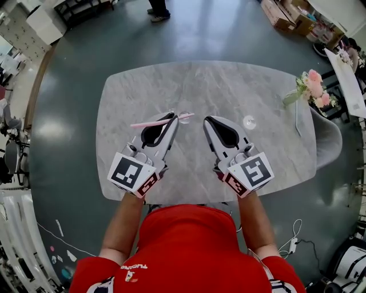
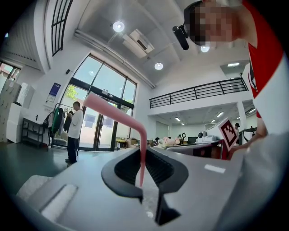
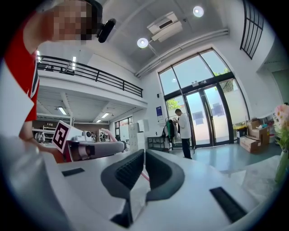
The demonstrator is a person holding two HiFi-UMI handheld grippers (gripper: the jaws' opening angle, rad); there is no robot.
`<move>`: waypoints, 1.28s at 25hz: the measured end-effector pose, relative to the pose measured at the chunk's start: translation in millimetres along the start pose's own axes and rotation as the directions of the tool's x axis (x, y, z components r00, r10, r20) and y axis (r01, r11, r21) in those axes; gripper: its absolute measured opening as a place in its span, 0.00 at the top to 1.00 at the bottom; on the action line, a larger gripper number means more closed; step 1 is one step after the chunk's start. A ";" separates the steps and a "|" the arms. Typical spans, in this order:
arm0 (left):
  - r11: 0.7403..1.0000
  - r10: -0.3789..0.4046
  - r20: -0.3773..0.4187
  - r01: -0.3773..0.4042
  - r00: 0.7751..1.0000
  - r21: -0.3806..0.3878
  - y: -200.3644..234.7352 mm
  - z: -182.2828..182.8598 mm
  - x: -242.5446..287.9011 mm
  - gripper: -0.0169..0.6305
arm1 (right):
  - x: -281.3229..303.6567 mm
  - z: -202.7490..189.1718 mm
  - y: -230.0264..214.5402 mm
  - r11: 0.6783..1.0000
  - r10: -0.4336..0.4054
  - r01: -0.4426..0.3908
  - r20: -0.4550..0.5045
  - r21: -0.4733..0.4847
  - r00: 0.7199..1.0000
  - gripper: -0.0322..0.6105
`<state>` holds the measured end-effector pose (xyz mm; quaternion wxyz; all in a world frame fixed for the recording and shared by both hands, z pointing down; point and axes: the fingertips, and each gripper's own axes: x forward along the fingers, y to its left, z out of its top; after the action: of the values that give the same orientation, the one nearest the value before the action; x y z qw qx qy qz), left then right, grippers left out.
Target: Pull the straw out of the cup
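Pink straw pinched crosswise in the jaws of my left gripper, its long bent end jutting left of them and its short end reaching right over a clear cup just ahead of the tips, on the marble table. My right gripper is alongside, its jaws all but together and holding nothing I can make out. A second clear glass sits right of them, with pink flowers farther right.

A lofty open office hall: glass entrance doors, a railed mezzanine, cardboard boxes.
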<state>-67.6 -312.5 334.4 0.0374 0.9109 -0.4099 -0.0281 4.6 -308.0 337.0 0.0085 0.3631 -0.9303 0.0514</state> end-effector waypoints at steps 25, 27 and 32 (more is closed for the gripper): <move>0.999 0.005 0.065 -0.008 0.998 0.037 -38.5 30.4 -46.1 0.92 | -36.3 18.0 40.7 0.998 0.047 -0.046 0.032 -0.031 0.998 0.95; 0.999 0.008 0.066 -0.011 0.998 0.035 -38.1 30.2 -47.0 0.92 | -36.3 18.6 41.8 0.998 0.050 -0.049 0.032 -0.034 0.998 0.95; 0.999 0.010 0.067 -0.012 0.998 0.032 -39.2 30.0 -46.8 0.92 | -37.8 19.8 43.1 0.998 0.054 -0.053 0.032 -0.036 0.998 0.95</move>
<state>-71.9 -252.9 301.9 0.0089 0.9077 -0.4164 -0.0517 3.7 -253.0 311.4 -0.0018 0.3386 -0.9405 0.0291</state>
